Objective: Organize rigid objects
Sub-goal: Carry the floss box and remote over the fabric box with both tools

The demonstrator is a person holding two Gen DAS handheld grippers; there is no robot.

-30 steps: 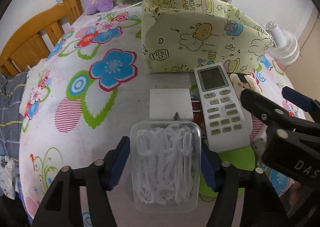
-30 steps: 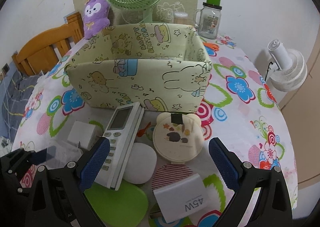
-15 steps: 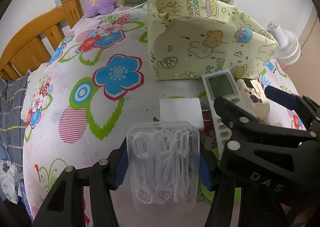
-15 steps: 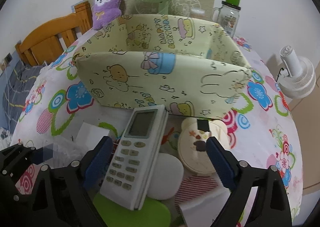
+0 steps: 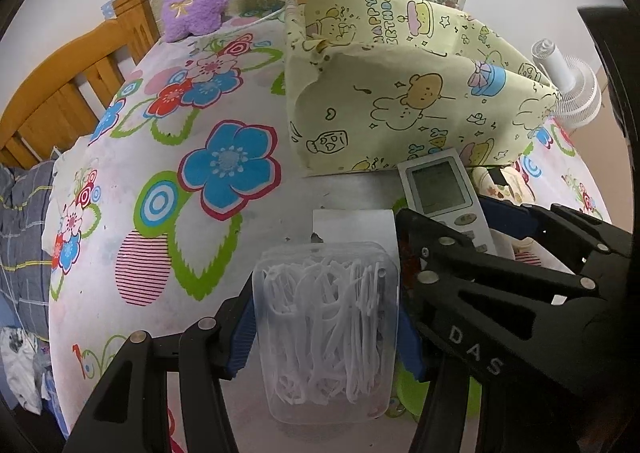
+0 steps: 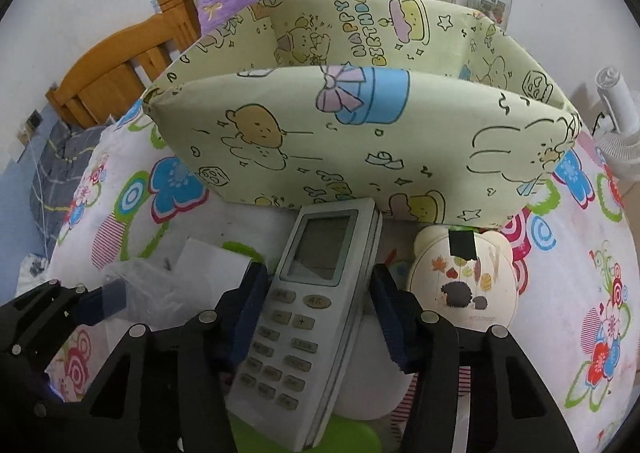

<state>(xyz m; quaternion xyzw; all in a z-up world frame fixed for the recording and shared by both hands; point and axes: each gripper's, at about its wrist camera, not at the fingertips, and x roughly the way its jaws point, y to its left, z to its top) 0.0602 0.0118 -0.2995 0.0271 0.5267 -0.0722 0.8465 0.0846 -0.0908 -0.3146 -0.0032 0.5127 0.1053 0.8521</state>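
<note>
Right wrist view: right tongs [image 6: 316, 325] have just closed on the remote [image 6: 308, 317]. Left tongs [image 5: 326, 329] clamp the floss box [image 5: 326, 333].

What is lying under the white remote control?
Under the remote control, its near end rests on a green lid-like piece and a white rounded object. Whatever lies beneath its middle is covered by the remote itself.

Clear plastic box [image 5: 326, 329]; cloth bin [image 6: 360, 141]; wooden headboard [image 5: 68, 93]

Right gripper [image 6: 316, 317] fingers [image 6: 248, 309] newly around remote [image 6: 310, 317].
</note>
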